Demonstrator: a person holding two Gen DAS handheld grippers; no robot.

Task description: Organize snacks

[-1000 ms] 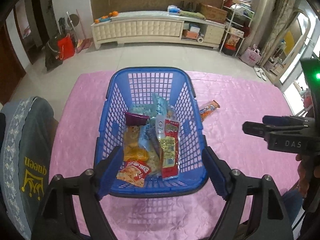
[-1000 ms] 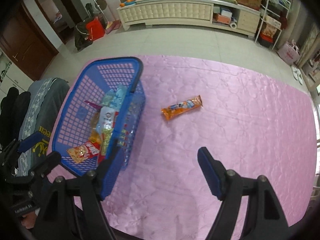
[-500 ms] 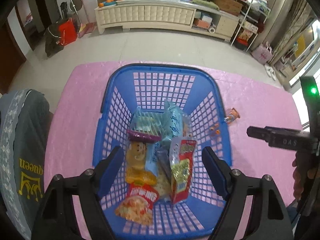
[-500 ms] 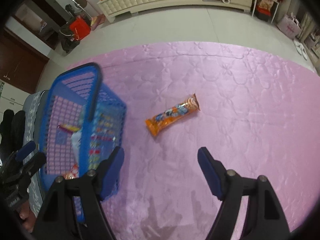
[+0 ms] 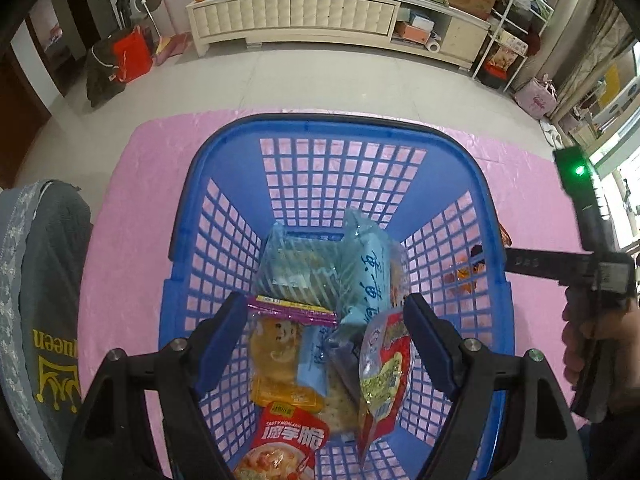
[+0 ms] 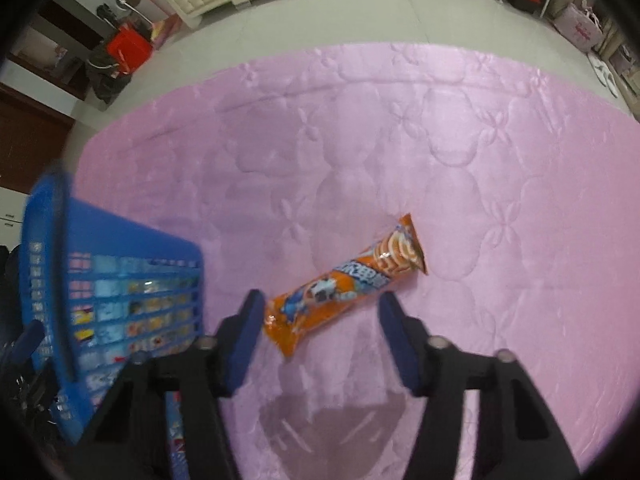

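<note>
- Snack packets lie heaped in a blue plastic lattice basket (image 5: 332, 184) that stands on a pink quilted satin tablecloth (image 6: 360, 140); among them are a pale blue striped pouch (image 5: 298, 264), a yellow packet with a purple top edge (image 5: 280, 356) and a red and green bag (image 5: 386, 368) standing on edge.
- The left gripper (image 5: 324, 344) hangs over the near end of the basket, its blue-padded fingers spread wide with nothing between them.
- One long orange foil-wrapped snack bar (image 6: 344, 284) lies alone on the tablecloth, just right of the basket, angled from near left to far right.
- The right gripper (image 6: 320, 336) is low over the bar's near end, jaws wide apart on either side of it; whether the pads touch the wrapper cannot be told, as this view is blurred.
- A grey cushion with yellow lettering (image 5: 44, 312) sits at the table's left edge.
- Far across a pale tiled floor stands a cream tufted sideboard (image 5: 296, 14).
</note>
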